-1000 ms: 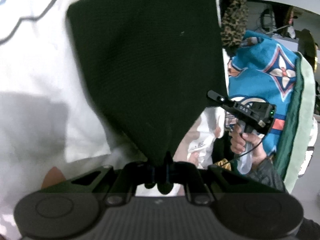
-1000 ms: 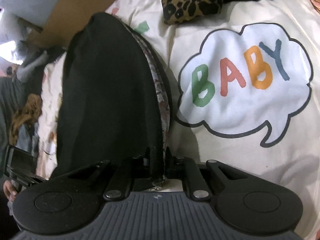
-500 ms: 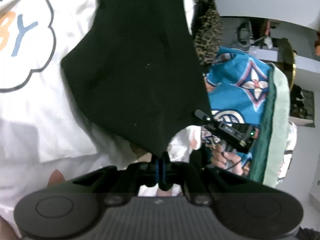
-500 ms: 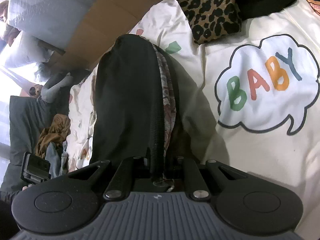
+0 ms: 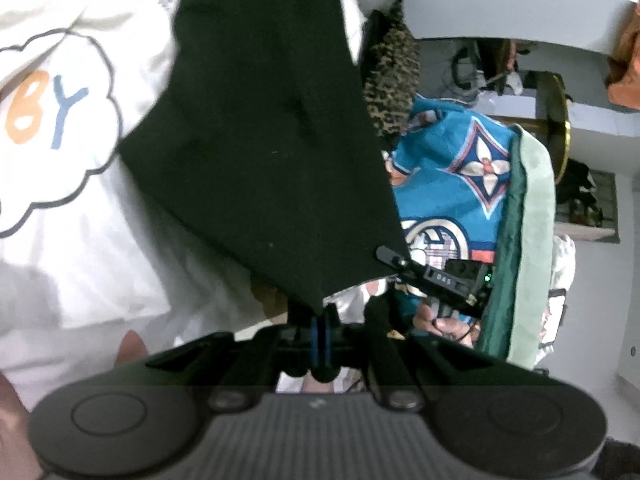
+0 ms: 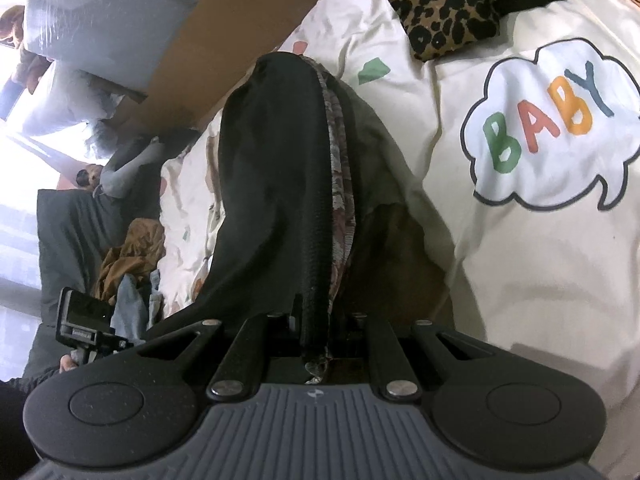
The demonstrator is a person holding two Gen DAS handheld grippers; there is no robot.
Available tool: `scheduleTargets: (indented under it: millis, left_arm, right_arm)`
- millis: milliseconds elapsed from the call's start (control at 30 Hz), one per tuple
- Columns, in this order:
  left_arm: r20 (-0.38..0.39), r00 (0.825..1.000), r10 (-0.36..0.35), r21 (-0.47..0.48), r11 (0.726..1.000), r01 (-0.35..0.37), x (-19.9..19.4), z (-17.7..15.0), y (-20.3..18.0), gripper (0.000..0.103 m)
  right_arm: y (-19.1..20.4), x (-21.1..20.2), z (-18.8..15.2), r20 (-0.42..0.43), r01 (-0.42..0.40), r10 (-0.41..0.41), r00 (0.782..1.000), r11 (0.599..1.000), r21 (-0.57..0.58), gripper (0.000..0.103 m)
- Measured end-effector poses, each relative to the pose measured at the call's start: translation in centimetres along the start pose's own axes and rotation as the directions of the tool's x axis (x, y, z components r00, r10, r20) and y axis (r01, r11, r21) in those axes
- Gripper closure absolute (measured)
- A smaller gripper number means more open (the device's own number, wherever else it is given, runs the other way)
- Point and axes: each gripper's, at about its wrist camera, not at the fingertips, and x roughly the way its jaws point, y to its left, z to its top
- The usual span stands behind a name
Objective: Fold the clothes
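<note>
While the quilt (image 6: pixel 500 264), cream with a "BABY" cloud print, serves as the folding surface, the black garment (image 5: pixel 260 152) hangs above it, stretched between both tools so that it clears the bedding and its edges can be lined up. The left gripper (image 5: pixel 320 320) has its fingers pinched tight on one corner of the garment above the quilt, and the right gripper (image 6: pixel 316 344) is clamped likewise on a bunched edge showing a patterned lining (image 6: pixel 340 184). A leopard cushion (image 6: pixel 444 4) lies at the quilt's far edge, clear of the work.
</note>
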Motion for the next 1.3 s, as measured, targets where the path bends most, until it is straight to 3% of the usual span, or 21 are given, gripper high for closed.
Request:
scheduleTargets:
  millis: [133,300,700,933,1067,1200,1300]
  left_arm:
    - [-0.004,1.000,-0.008,0.051,0.999,0.008,-1.3,0.7,-1.2,0.100]
    - [0.006,1.000,0.018,0.051,0.999,-0.018,-3.3,0.5,-0.8,0.100]
    - [0.030,0.996,0.087,0.048,0.995,-0.089,-7.9,0.2,0.2,0.100]
    - [-0.026,0.973,0.231,-0.001,0.973,-0.231,-5.2,-0.7,4.4,0.100]
    - [-0.090,0.954,0.287,0.029,0.958,-0.285,-2.7,-1.9,5.5,0.100]
    - [-0.124,0.923,0.364,0.068,0.931,-0.358,-0.7,-2.6,6.2,0.100]
    - [-0.128,0.910,0.395,0.078,0.918,-0.388,0.3,-2.6,6.5,0.100]
  right_arm:
    - [0.8,-0.1,-0.7,-0.019,-0.025,0.024,1.000,1.000,-0.002,0.096]
    - [2.3,0.1,-1.5,-0.036,-0.088,0.088,0.996,0.996,0.002,0.096]
    - [6.5,3.2,-4.3,-0.211,-0.127,0.112,0.971,0.990,-0.059,0.096]
    - [3.6,5.7,-6.0,-0.257,0.006,-0.008,0.966,1.000,-0.009,0.096]
    - [2.3,6.3,-6.7,-0.267,0.054,-0.051,0.962,0.999,0.004,0.096]
    - [1.7,6.9,-7.0,-0.265,0.106,-0.102,0.959,0.994,0.001,0.095]
    - [1.1,7.1,-7.0,-0.253,0.143,-0.137,0.958,0.990,0.003,0.087]
